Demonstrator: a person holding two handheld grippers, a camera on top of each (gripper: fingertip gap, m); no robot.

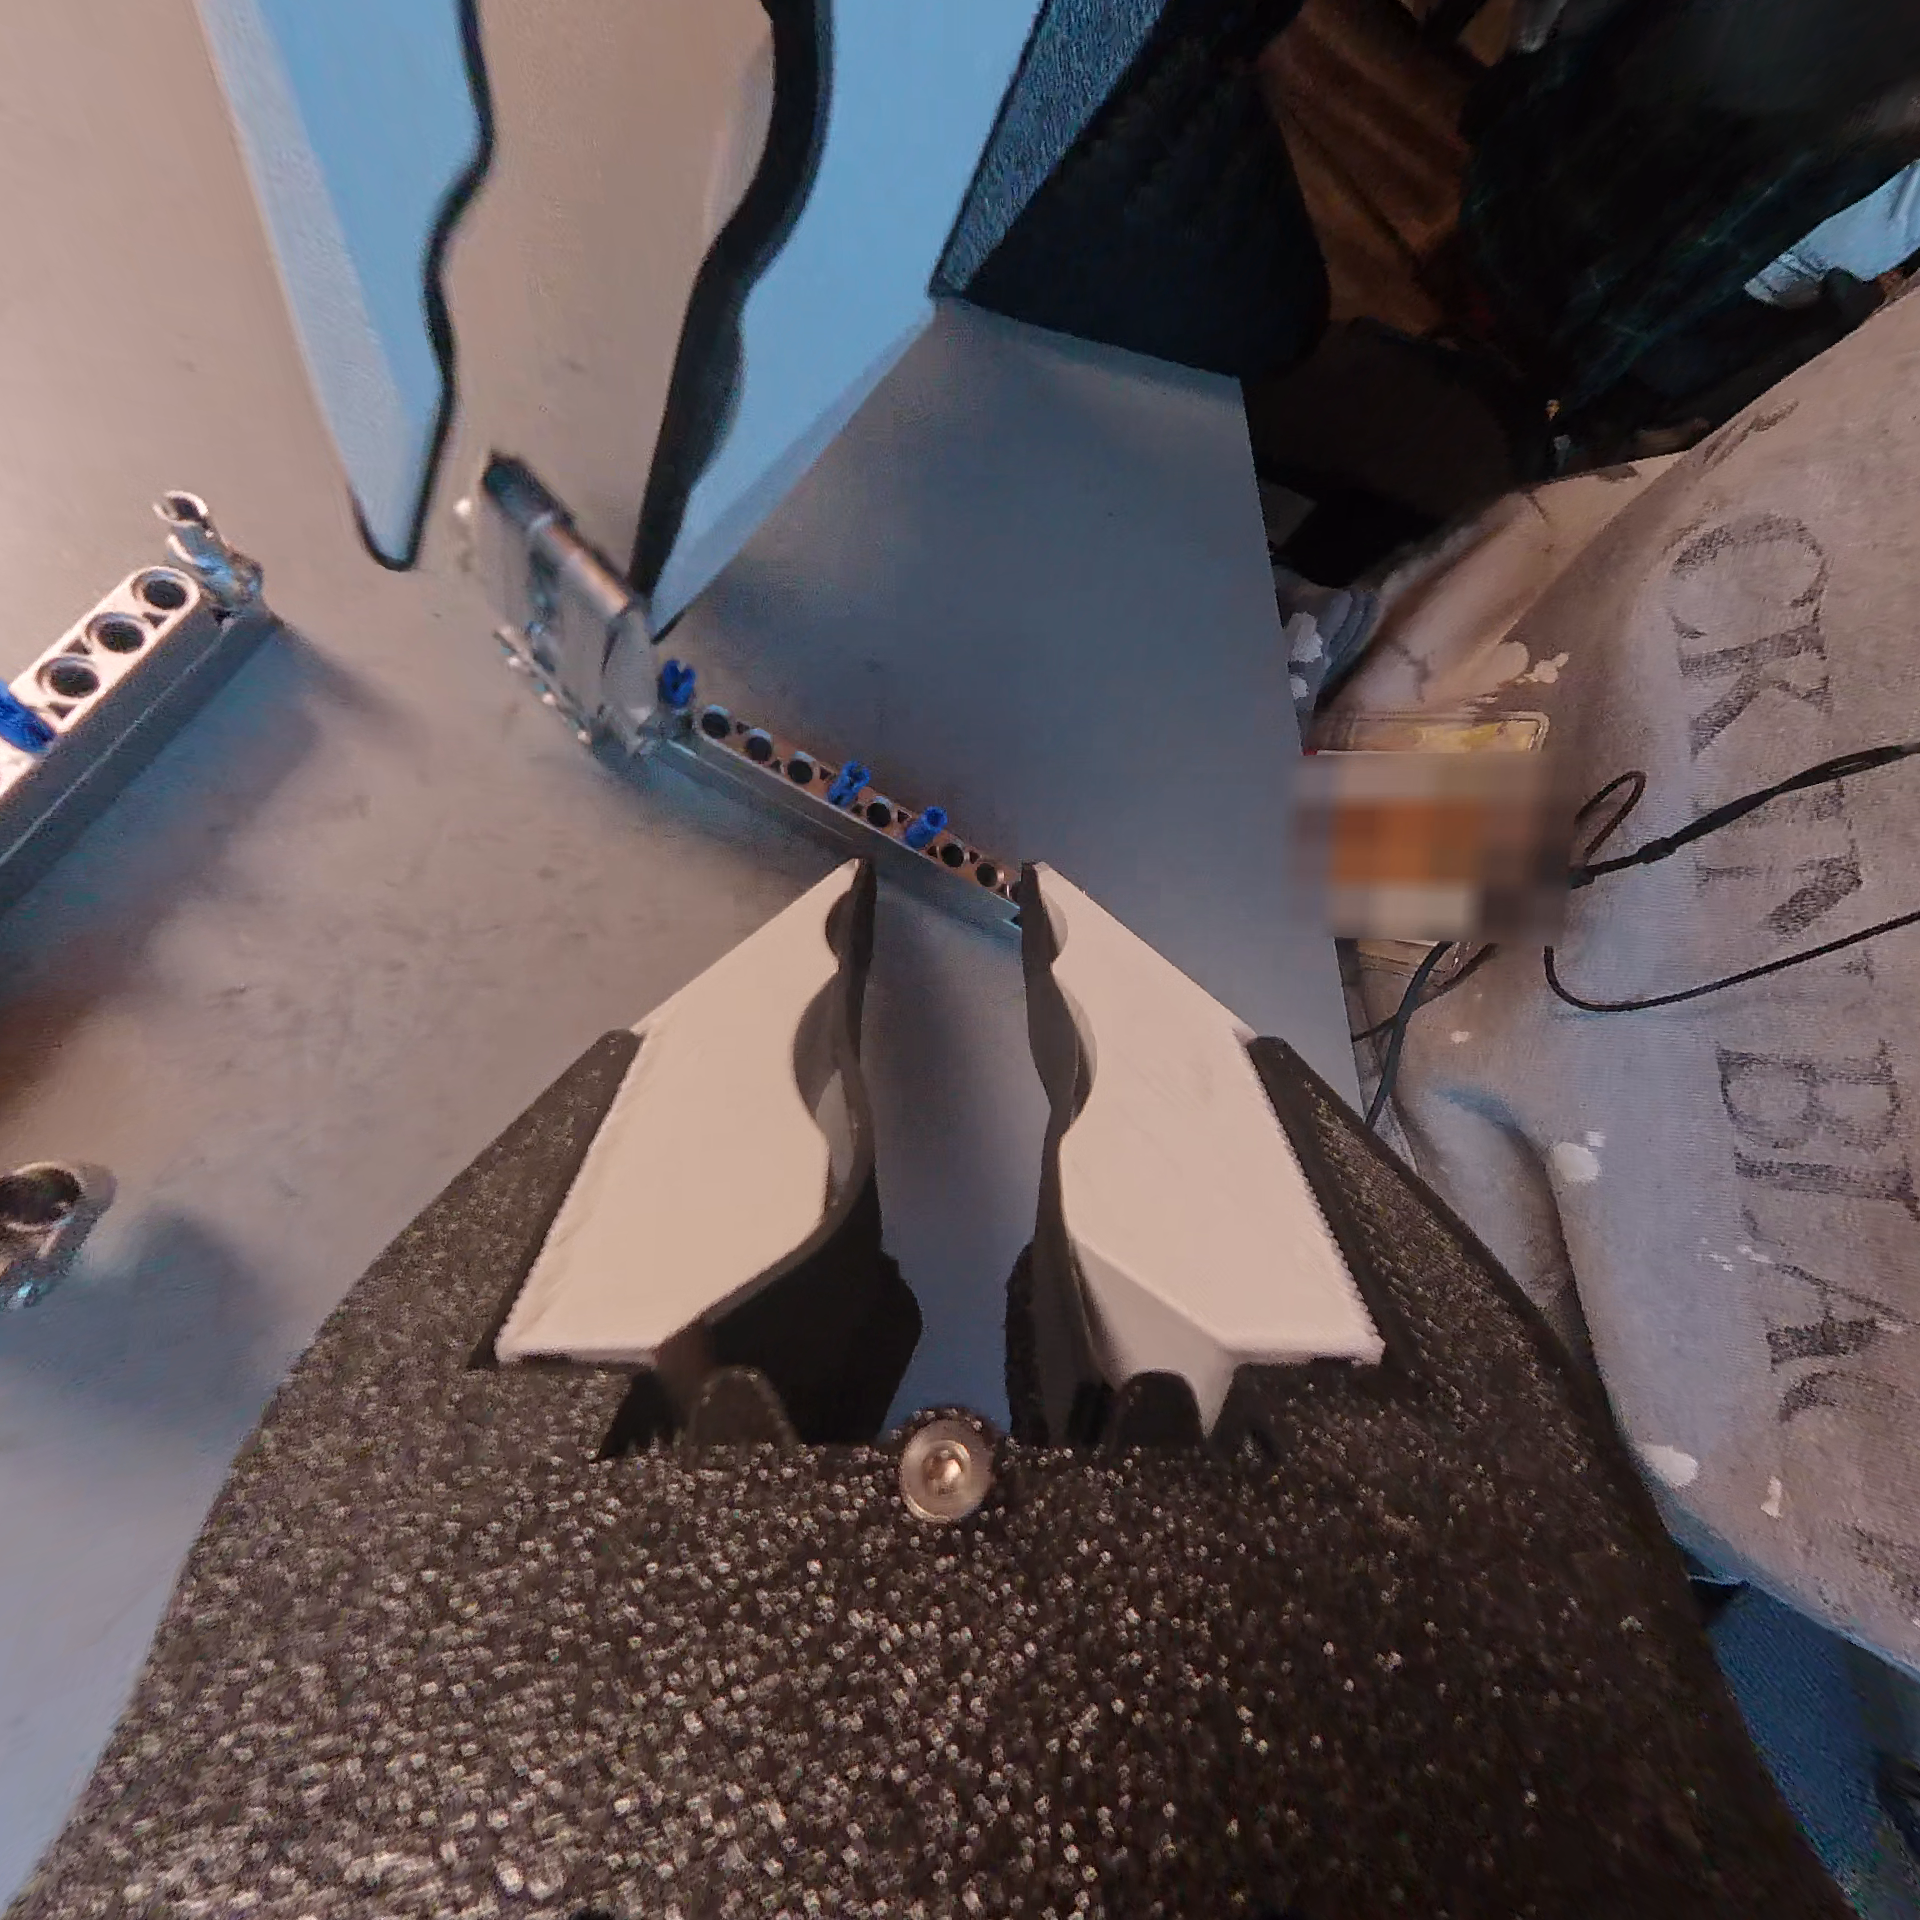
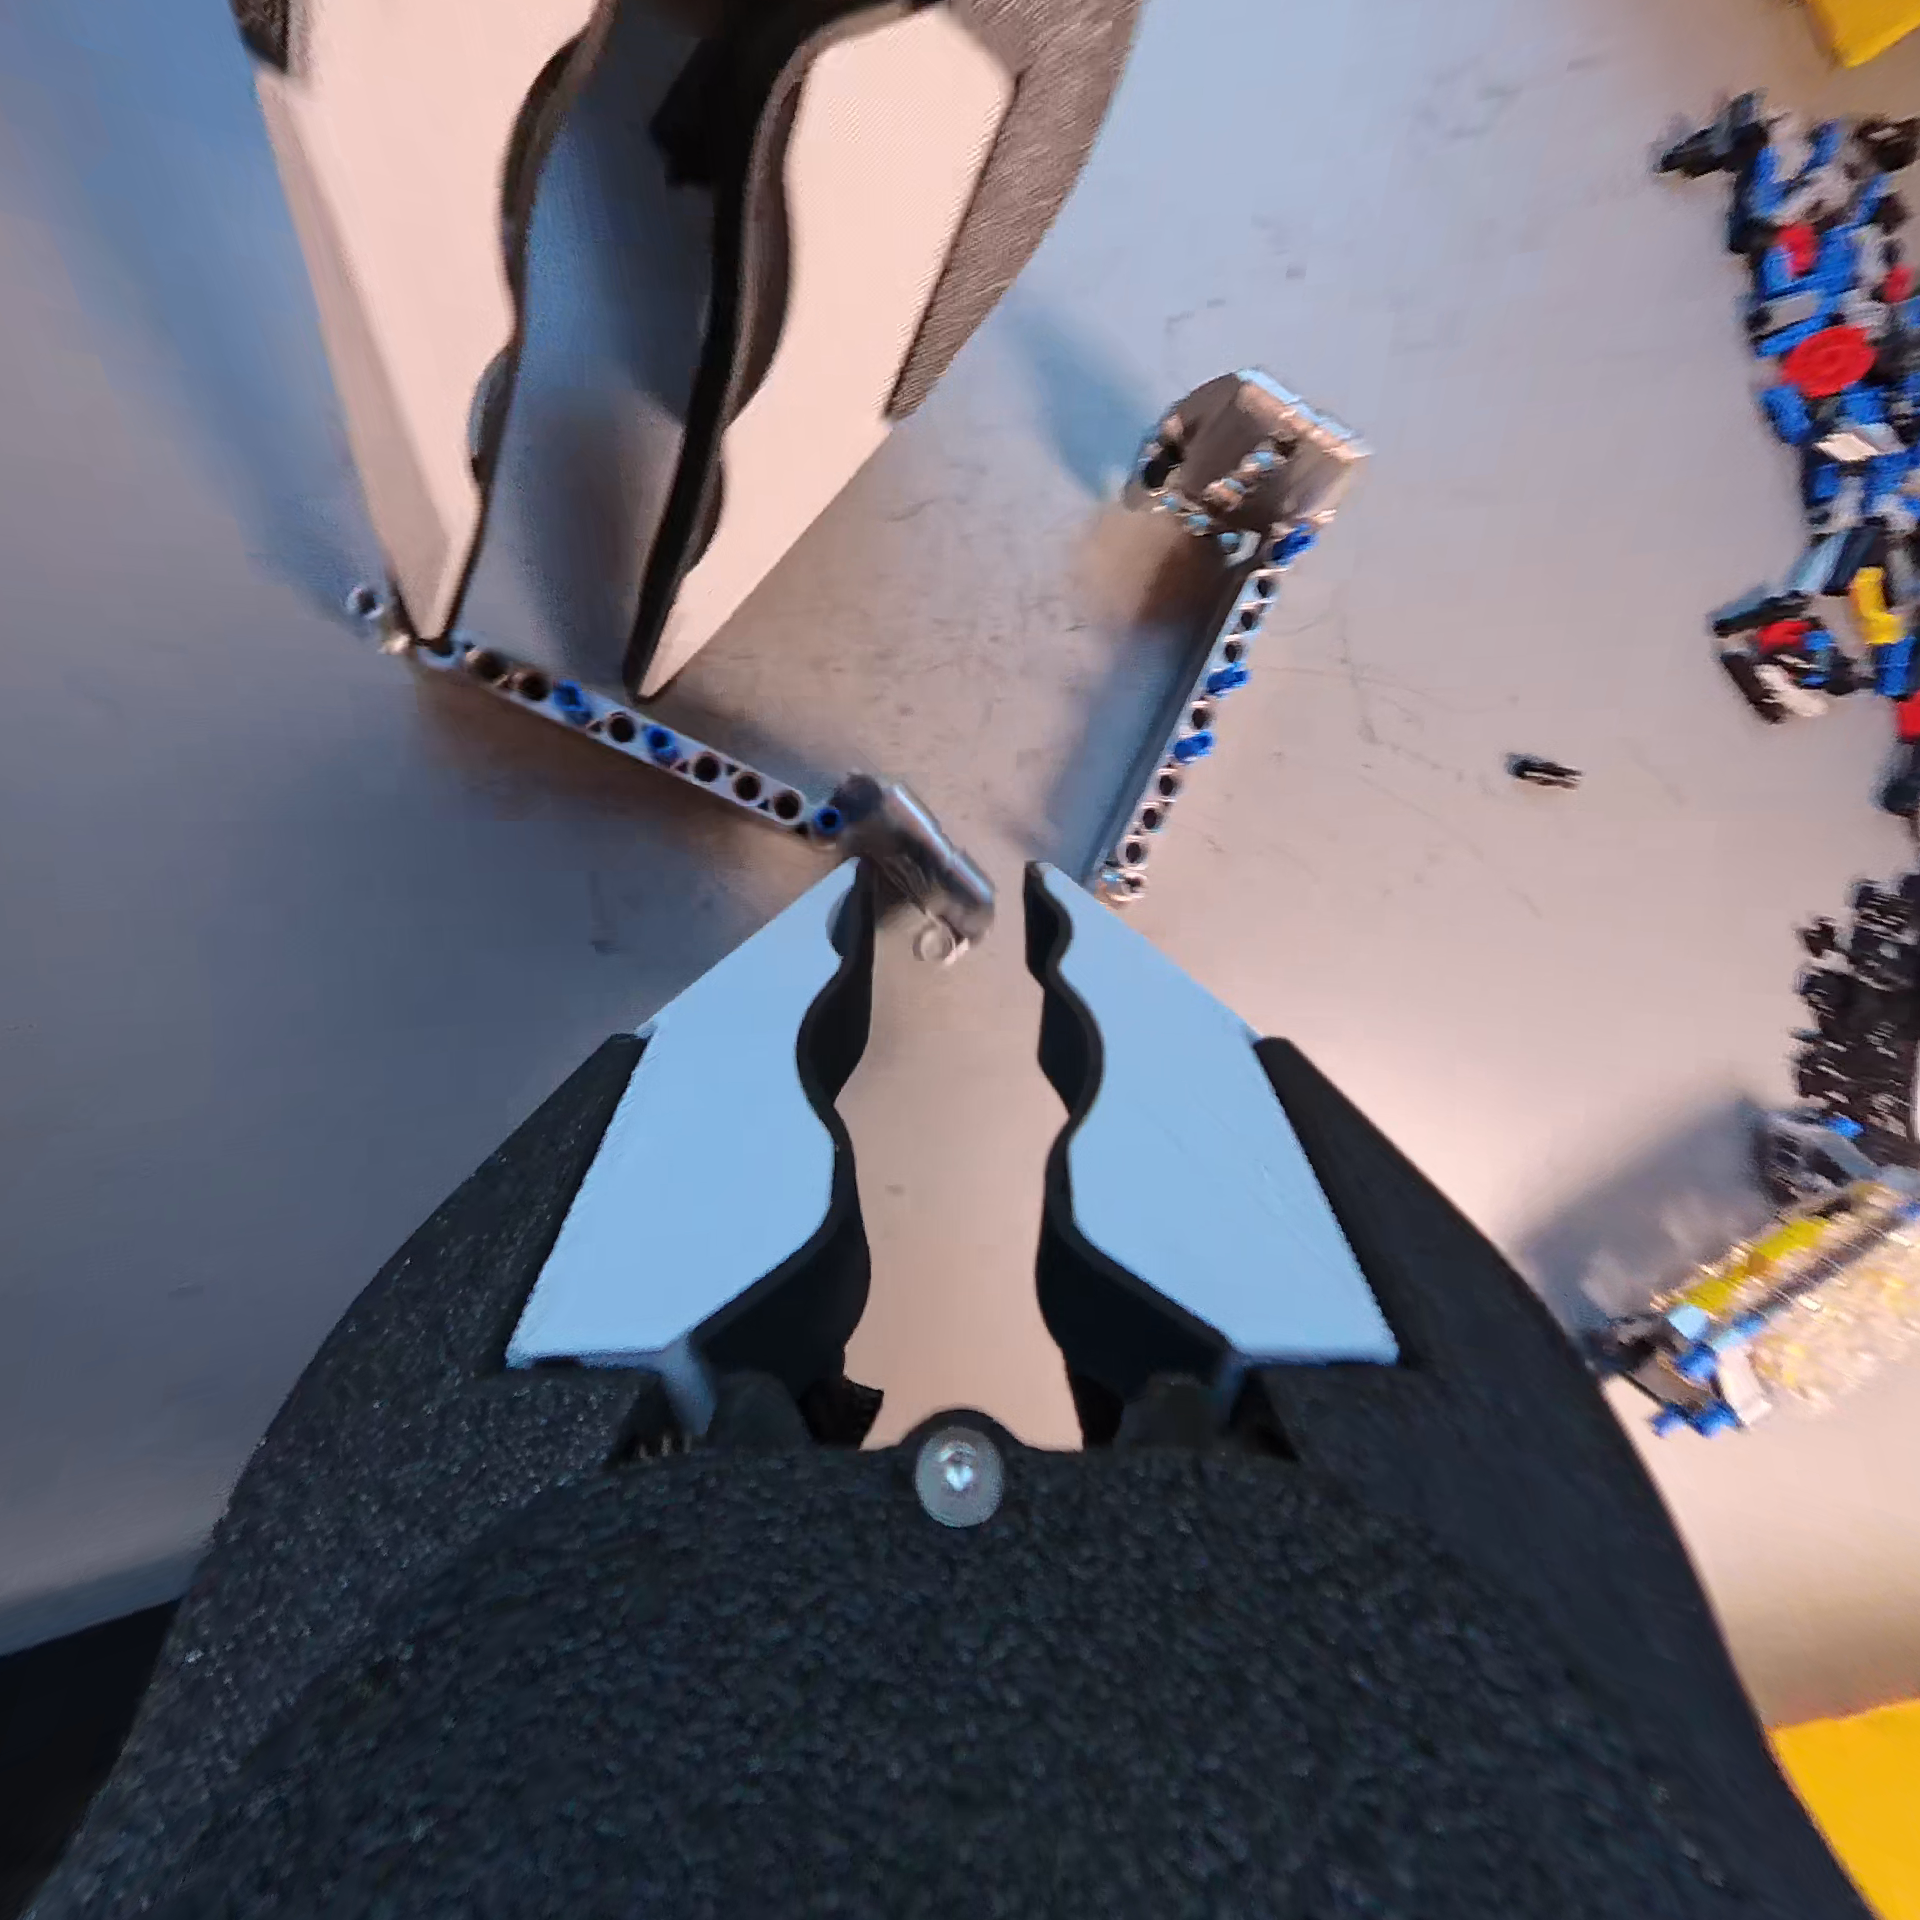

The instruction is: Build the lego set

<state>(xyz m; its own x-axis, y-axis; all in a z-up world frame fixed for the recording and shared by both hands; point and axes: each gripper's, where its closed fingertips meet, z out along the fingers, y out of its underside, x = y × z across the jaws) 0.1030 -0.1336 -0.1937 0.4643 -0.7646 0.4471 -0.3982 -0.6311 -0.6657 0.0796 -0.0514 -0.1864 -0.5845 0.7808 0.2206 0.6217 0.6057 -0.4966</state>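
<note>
Both grippers stand apart, empty. The right gripper (image 2: 943,883) nears the grey connector (image 2: 920,857) ending a holed beam (image 2: 634,727); the left gripper (image 1: 943,883) straddles the beam's far end.

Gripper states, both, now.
Left gripper: open, holding nothing, tips over the far end of a grey holed beam.
Right gripper: open, holding nothing, a grey connector piece at its tips.

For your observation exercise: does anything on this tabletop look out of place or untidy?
Mostly orderly. One small black pin lies alone on the table, apart from the heap of blue, red and black pieces at the right edge.
</note>
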